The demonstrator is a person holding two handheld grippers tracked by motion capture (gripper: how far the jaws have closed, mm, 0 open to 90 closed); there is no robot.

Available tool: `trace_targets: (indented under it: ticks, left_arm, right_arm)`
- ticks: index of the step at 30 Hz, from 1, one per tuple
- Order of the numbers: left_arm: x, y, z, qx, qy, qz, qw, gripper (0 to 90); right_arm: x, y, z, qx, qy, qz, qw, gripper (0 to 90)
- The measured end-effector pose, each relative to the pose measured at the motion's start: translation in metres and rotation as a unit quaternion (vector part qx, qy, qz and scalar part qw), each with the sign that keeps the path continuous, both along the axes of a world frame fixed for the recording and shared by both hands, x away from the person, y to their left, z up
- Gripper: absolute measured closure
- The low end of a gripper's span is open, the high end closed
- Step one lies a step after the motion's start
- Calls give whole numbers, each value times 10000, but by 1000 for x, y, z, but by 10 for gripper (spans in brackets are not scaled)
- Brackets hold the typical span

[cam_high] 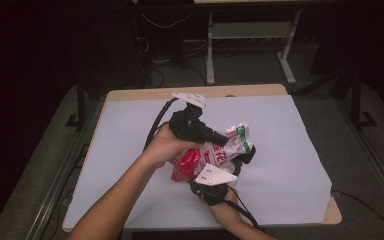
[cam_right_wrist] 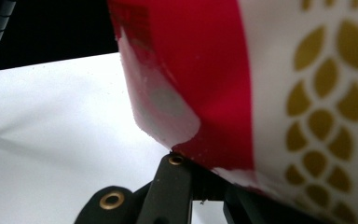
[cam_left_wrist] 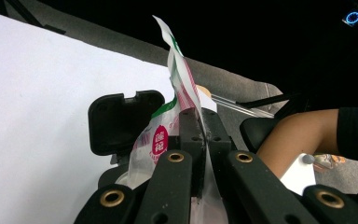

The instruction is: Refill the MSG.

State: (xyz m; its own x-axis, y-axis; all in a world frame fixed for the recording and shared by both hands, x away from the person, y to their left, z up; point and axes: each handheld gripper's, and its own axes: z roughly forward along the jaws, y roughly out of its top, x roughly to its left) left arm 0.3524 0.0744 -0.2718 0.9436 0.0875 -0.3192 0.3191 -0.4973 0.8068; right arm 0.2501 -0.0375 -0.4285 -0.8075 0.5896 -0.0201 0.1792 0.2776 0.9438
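Overhead, item one: left forearm [cam_high: 115, 197], bare, entered from the bottom-left corner and ran diagonally up toward the middle of the table [cam_high: 130, 92]. Left hand [cam_high: 162, 145] wrapped the handle of the left gripper [cam_high: 222, 139], whose body pointed rightward and slightly toward the person; grey three-cornered plate [cam_high: 190, 98] stood at its far end, black cable [cam_high: 157, 120] looping off behind the hand.

Item two: right hand [cam_high: 227, 205], entering from the bottom edge, held the right gripper [cam_high: 215, 172] angled up and away from the person, its own grey plate [cam_high: 215, 175] facing the camera.

Item three: plastic bag [cam_high: 215, 152], white with red panel, green trim and red printed characters. Held off the white sheet [cam_high: 280, 150] covering the table, between the two grippers, near the sheet's middle.

Left gripper state: jaws closed tight on the bag's thin flat edge. In the left gripper view the film [cam_left_wrist: 182, 79] rose out from between the two pressed black jaws and stood upright beyond them; a black part of the other gripper [cam_left_wrist: 121, 119] sat just beside the bag on the left. A seated person's bare leg [cam_left_wrist: 303, 135] showed at right.

Right gripper state: jaws clamped on the bag's lower end. In the right gripper view the red and white film [cam_right_wrist: 205, 84], with a gold leaf pattern [cam_right_wrist: 321, 107] at right, came up out of the jaws and lay directly against the lens side; the exact line where the pads met was hidden by the film.
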Motion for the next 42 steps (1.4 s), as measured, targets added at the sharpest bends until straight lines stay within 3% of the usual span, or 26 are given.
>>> trace_targets:
  ticks: [12,25,40,42]
  left_arm:
    - [0,10,3,-10,-29,71,10000,897]
    - [-4,39,7,-222,-3,265,9994,897]
    - [-2,82,-2,-458,-59,818,9956,897]
    - [-2,90,-2,-472,-152,892,9948,897]
  right_arm:
    - [1,0,-1,-54,12,-50,10000,900]
    - [2,1,-1,-25,52,-64,10000,900]
    - [0,-4,3,-13,202,40,9998,900]
    - [0,-5,3,-11,229,57,9997,900]
